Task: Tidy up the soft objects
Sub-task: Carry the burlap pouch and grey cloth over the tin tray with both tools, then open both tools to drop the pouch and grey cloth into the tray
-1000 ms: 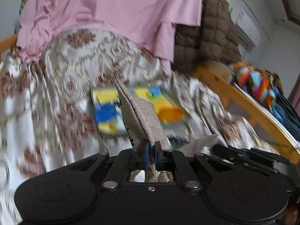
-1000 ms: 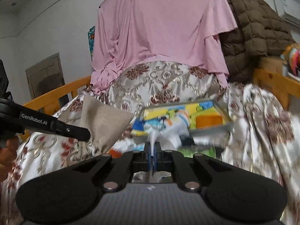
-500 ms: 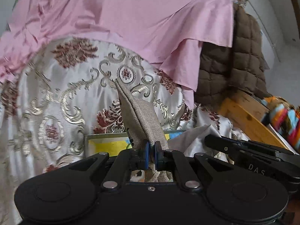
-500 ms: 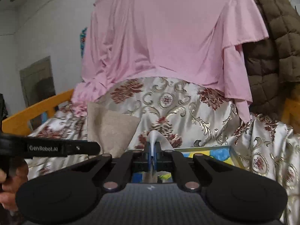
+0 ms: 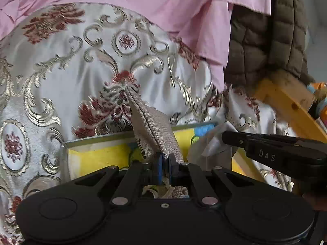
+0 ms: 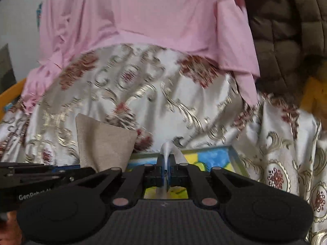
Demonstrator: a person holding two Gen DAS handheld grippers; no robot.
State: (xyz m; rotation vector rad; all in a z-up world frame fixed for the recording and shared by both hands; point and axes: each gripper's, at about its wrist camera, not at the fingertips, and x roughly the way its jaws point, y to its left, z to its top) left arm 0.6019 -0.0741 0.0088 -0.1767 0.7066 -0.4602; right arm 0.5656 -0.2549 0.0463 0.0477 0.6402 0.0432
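Note:
My left gripper (image 5: 165,161) is shut on a corner of a beige woven fabric cover (image 5: 155,128), which stands up from the jaws; it also shows in the right wrist view (image 6: 104,145). My right gripper (image 6: 166,167) is shut on a thin pale, shiny fabric edge (image 6: 166,149), which also shows in the left wrist view (image 5: 208,143). The right gripper's arm (image 5: 276,153) reaches in from the right. Both grippers hover over a yellow and blue picture box (image 5: 98,157), also in the right wrist view (image 6: 214,157).
A satin bedspread with gold and red patterns (image 5: 67,65) covers a mound ahead. A pink cloth (image 6: 153,16) drapes over its top. A brown quilted jacket (image 5: 265,36) hangs at the right above a yellow wooden bed rail (image 5: 286,102).
Both grippers have moved forward and closer to the patterned mound, carrying their fabric. The picture box has dropped low in both views. Both grips are unchanged.

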